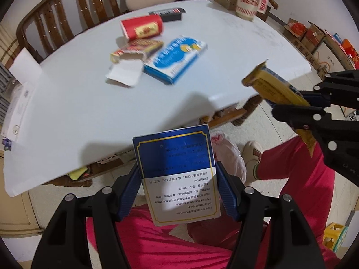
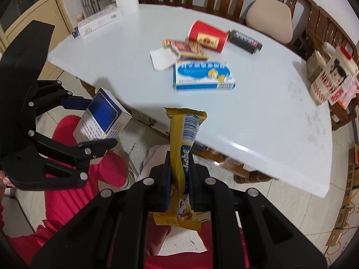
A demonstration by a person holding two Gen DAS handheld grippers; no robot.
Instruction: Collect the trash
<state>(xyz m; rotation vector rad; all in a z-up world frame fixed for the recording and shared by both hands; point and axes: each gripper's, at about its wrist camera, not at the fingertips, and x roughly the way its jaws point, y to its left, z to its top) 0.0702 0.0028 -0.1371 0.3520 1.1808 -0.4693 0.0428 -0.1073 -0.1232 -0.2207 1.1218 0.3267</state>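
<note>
My left gripper (image 1: 179, 192) was pinching a blue & white box (image 1: 177, 174) by its sides, held past the near edge of the table (image 1: 89, 112), above my red trousers (image 1: 168, 242). My right gripper (image 2: 179, 179) was pressed together on a yellow wrapper (image 2: 181, 148), its top end sticking up near the table's near edge. A white bag (image 1: 231, 157) showed on the floor just beyond the box, w/ my shoe (image 1: 251, 152) to its right. Left on the table, mid-far: a red cup (image 2: 207, 36) on its side, a black box (image 2: 245, 40) touching it on the right, a torn red-yellow box (image 2: 186, 49), white paper (image 2: 161, 59) at its left, & a blue box (image 2: 202, 75) nearest me.
</note>
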